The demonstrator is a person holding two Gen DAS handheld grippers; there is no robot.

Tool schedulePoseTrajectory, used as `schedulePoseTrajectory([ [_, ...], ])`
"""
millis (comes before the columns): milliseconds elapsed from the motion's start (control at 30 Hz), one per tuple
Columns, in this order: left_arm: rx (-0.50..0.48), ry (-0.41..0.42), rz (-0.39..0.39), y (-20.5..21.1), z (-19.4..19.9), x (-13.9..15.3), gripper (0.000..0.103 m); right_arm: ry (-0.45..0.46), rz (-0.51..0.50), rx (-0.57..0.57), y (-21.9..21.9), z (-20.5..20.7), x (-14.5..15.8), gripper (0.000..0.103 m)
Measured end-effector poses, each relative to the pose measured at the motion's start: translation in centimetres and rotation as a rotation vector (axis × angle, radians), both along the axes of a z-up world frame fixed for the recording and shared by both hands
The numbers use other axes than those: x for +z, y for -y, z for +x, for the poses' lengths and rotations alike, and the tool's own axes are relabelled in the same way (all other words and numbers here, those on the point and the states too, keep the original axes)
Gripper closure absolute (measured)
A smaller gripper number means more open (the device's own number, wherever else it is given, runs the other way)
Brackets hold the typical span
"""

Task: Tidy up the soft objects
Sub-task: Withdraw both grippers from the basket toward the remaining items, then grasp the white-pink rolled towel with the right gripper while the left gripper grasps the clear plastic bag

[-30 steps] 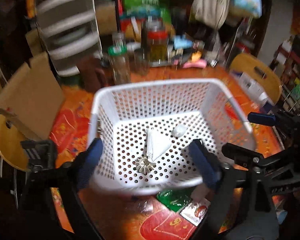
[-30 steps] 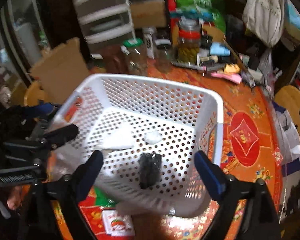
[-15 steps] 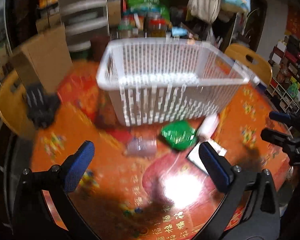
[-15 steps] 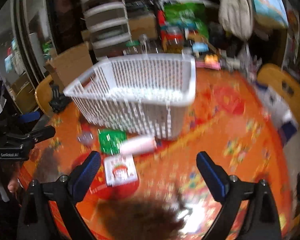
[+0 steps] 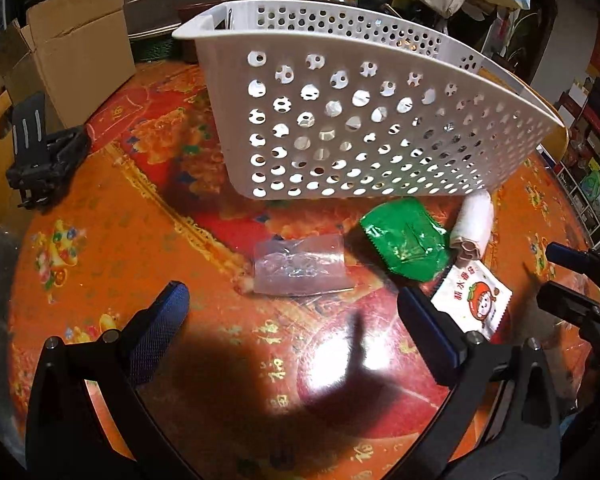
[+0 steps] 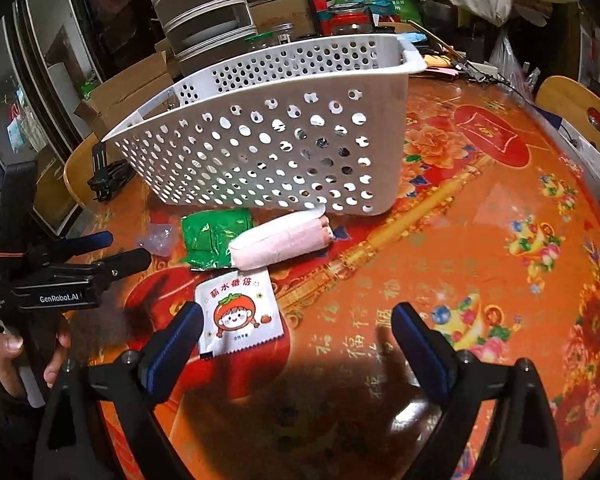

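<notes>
**A:** Which step is shown?

**B:** Judged from the layout, selection of the next item. The left hand-held gripper (image 5: pixel 292 318) and the right hand-held gripper (image 6: pixel 296 336) both hover above the counter (image 6: pixel 480 240), jaws spread wide, grasping nothing.

**A:** Where are the soft objects?

**B:** Four lie loose ahead of the grippers, short of the white perforated plastic basket (image 5: pixel 360 120). A crinkled clear plastic pouch (image 5: pixel 300 266) sits just ahead of the left gripper, between its fingers. A glossy green foil sachet (image 6: pixel 214 236) touches a rolled pale pink cloth (image 6: pixel 280 240), cylindrical and limp. A flat white sachet printed with a tomato-headed cartoon (image 6: pixel 238 312) lies just beside the right gripper's left finger.

**A:** And the basket?

**B:** Rigid, round-holed; something pale shows through the holes, possibly items already inside, though the view is too broken to tell.

**A:** What does the next move call for?

**B:** Probably a low descent and a pinch at an edge: the flat sachets offer little height.
</notes>
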State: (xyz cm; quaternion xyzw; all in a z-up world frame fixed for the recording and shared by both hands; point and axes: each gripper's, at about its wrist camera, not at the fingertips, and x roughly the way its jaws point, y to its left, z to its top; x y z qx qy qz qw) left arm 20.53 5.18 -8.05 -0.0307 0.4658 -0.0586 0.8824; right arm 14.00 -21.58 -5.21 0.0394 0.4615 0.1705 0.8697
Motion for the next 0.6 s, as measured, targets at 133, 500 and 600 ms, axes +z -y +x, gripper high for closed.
schedulePoseTrajectory([
  [133, 0.008, -0.010, -0.010, -0.1, 1.0, -0.9, 0.000, 0.002, -0.004, -0.007, -0.2, 0.6, -0.6, 0.011],
  [500, 0.047, 0.007, -0.026, -1.1, 2.1, -2.1, 0.009, 0.047, -0.041, 0.039, -2.4, 3.0, -0.6, 0.015],
  [600, 0.053, 0.024, -0.006, -1.2, 2.0, -2.0, 0.026, 0.053, -0.062, 0.061, -3.2, 3.8, -0.7, 0.015],
])
